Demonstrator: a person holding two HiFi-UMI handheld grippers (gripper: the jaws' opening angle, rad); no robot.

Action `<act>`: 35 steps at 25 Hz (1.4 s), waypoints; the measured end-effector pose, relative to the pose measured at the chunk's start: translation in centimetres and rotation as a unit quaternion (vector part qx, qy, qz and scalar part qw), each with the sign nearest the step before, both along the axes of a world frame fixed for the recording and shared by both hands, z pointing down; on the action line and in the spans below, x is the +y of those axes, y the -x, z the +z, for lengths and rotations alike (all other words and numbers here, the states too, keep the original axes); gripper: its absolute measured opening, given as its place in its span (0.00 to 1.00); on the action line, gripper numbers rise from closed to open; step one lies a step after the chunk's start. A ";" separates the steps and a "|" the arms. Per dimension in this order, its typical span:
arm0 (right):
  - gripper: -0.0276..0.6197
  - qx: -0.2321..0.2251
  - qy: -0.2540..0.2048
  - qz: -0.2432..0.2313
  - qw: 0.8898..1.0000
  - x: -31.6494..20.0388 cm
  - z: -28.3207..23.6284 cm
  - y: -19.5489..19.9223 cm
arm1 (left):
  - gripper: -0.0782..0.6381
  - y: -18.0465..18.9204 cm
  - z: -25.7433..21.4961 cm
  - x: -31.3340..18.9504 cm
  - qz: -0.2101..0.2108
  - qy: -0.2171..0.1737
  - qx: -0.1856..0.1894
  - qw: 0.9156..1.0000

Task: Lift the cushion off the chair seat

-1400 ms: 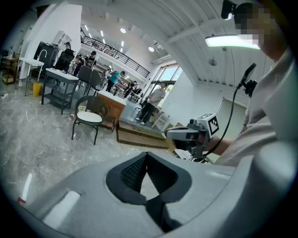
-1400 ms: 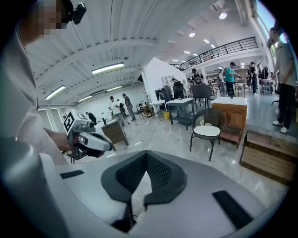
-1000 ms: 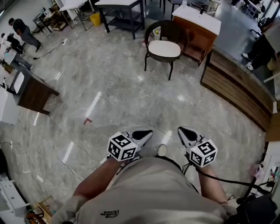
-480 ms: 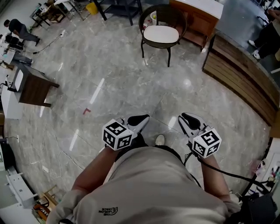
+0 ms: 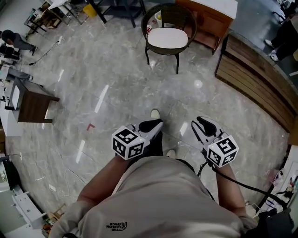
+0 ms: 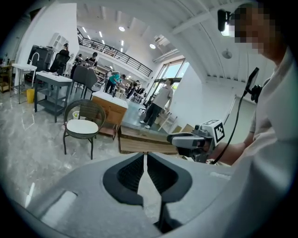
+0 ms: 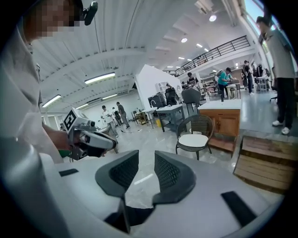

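Floor: grey polished stone (image 5: 116, 93); a wide open stretch lies btw the person & the chair.
Platform: slatted wood (image 5: 251, 79), runs along the right of the head view, near the chair's right side.
Chair: dark wicker, round back, thin legs (image 5: 173, 14); top of head view, well apart from both grippers. A wooden cabinet (image 5: 209, 18) stands just behind it.
Cushion: white, flat on the seat (image 5: 167, 38), fills most of it. Untouched, not yet lifted.
L gripper: low in head view (image 5: 156, 124), aimed toward the chair. Jaws closed together, nothing btw them.
R gripper: beside the L one (image 5: 202, 122), same aim. Jaws have just been opening & now stand wide apart, nothing btw them.
Step (my read): approach only; task barely begun.
How to do it well: get close & square to the seat front. Open the L jaws before reaching in. Take the cushion's front edge at 2 spots, one per gripper, w/ the pads over & under the rim. Then raise both evenly.
Watch for: a soft cushion prob. sags or slips from a one-sided pinch. The wicker back & arms crowd the sides, so come in from the front.
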State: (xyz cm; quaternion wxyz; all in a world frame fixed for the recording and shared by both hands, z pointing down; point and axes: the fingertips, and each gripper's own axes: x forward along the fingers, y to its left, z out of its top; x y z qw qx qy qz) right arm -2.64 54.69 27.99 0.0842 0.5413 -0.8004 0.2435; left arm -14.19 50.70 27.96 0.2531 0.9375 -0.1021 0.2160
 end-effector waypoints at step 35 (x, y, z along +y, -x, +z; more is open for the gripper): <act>0.22 0.030 0.048 -0.088 0.995 -49.2 3.6 -13.6 | 0.15 -15.0 9.7 -46.2 -0.146 0.212 0.079 0.963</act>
